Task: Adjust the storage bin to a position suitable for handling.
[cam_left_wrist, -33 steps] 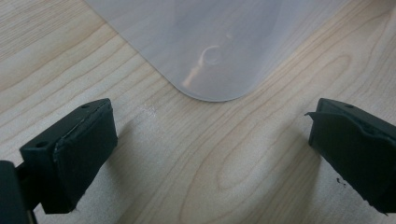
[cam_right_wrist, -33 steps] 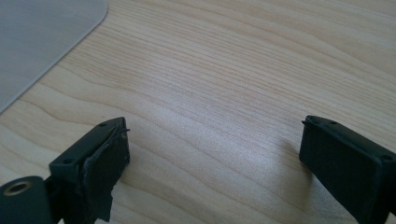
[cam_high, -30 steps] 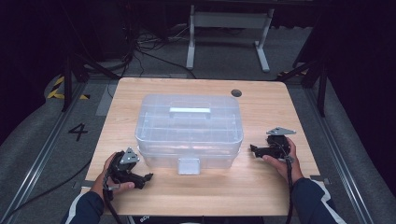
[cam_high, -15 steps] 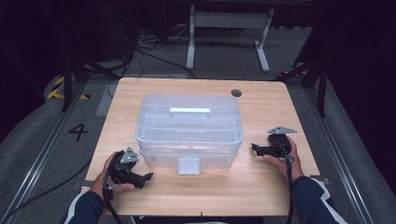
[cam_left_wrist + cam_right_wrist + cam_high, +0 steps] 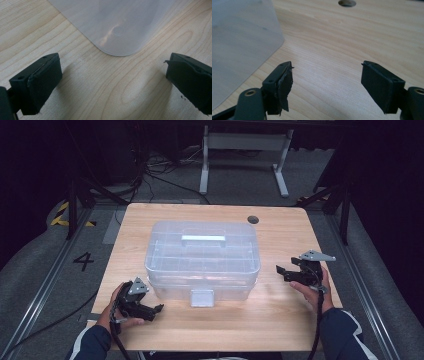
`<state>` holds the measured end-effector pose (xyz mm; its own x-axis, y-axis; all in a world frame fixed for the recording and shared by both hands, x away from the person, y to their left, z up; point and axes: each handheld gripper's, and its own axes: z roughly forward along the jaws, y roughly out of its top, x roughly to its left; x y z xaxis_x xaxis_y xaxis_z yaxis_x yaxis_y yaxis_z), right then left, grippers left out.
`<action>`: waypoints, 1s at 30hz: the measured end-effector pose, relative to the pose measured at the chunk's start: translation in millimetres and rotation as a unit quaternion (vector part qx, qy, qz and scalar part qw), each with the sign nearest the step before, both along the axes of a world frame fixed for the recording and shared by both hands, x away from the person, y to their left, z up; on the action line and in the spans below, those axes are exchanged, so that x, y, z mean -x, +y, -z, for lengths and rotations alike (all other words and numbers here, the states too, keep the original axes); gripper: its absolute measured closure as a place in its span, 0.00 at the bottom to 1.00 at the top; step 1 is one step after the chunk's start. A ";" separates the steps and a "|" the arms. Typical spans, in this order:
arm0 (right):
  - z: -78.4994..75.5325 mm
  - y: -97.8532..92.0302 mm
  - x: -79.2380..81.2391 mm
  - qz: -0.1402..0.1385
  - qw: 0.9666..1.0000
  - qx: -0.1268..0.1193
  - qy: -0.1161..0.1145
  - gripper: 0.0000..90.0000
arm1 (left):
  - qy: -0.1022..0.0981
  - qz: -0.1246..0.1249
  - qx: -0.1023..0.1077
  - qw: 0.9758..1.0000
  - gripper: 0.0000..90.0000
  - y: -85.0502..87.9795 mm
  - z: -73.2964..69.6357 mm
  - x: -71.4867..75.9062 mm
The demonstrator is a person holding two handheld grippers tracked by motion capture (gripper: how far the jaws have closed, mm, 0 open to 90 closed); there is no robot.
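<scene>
A clear plastic storage box (image 5: pixel 202 260) with a closed lid and a flat handle (image 5: pixel 203 239) stands in the middle of the wooden table (image 5: pixel 280 315). My left gripper (image 5: pixel 156 309) rests at the table's front left, open, its jaws aimed at the box's rounded front-left corner (image 5: pixel 117 37), with bare wood between them (image 5: pixel 112 72). My right gripper (image 5: pixel 280 269) is held just off the table to the right of the box, pointing at its right side (image 5: pixel 239 45). Its jaws (image 5: pixel 327 75) have just been closing but stand apart with nothing between them.
The box's front latch (image 5: pixel 202 297) faces the near table edge. A round cable hole (image 5: pixel 253 219) sits at the table's far right, also ahead of the right gripper (image 5: pixel 347 3). Bare wood lies on both sides of the box. Cables and a white stand (image 5: pixel 245 142) are on the floor beyond.
My right hand has lifted its gripper slightly off the table. The left gripper and the box have kept still.
</scene>
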<state>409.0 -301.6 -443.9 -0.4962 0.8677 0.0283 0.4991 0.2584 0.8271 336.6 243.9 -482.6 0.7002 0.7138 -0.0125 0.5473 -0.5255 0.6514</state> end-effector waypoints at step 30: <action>-59.1 29.1 38.5 -0.079 0.994 0.007 -0.075 0.31 | -0.003 -0.003 0.002 1.000 0.02 0.3 0.3 0.5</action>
<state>370.6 -272.5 -384.9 -0.6247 0.7780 -0.0671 0.3232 0.3358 0.8847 336.1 244.2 -482.9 0.6963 0.7176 -0.0119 0.5464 -0.5193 0.6571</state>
